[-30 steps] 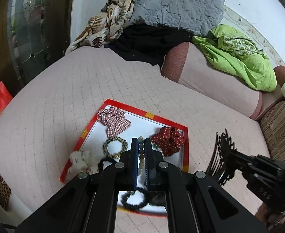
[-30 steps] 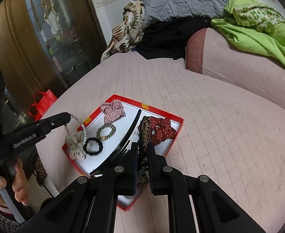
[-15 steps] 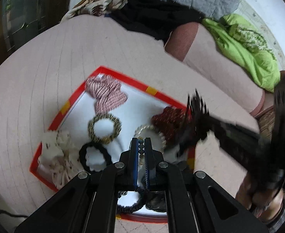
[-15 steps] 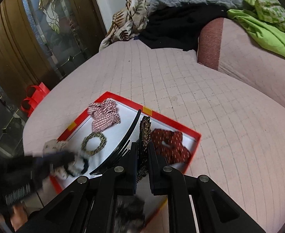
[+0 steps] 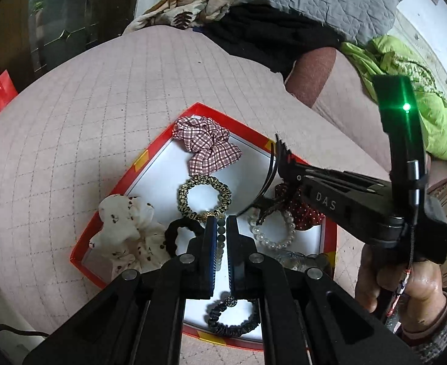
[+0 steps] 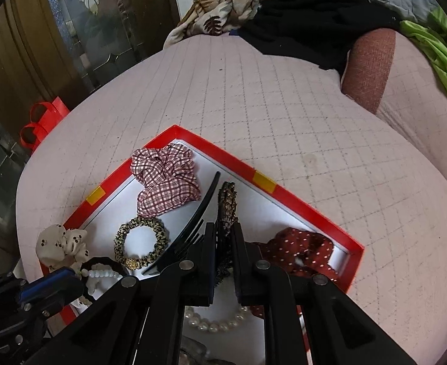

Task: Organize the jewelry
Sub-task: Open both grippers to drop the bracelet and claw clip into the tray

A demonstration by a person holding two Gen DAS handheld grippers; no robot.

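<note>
In the left wrist view the left tool (image 5: pixel 222 228) sits low in the centre of the frame, its blue-padded fingers pressed together on a strand of grey-green round beads (image 5: pixel 221 237) that runs down between them. It hangs over a shallow red-rimmed cardboard tray with a white floor (image 5: pixel 117 182), which lies on a pale pink quilted bed cover (image 5: pixel 101 97).

Inside the tray, a red-and-white checked fabric scrunchie (image 5: pixel 209 147) lies at the upper end. A slim leopard-print hair tie (image 5: pixel 204 194) lies just below it, a cream scrunchie with dark dots (image 5: pixel 129 231) is at the left edge, and a plain black hair tie (image 5: pixel 177 234) is beside the left tool's fingers. A white pearl bracelet (image 5: pixel 272 231) and a dark red dotted scrunchie (image 5: pixel 302 210) are right of centre. A dark braided hair tie with a small bead (image 5: pixel 232 316) is at the bottom.

In the right wrist view the right tool (image 6: pixel 225 234), bottom centre, is pinching a black toothed hair comb with a sparkly gold-brown decorated band (image 6: pixel 227 206) above the tray's middle; its jaws are easing apart, with the comb between them. A hand (image 5: pixel 406 286) grips that tool at the lower right of the left view.
</note>
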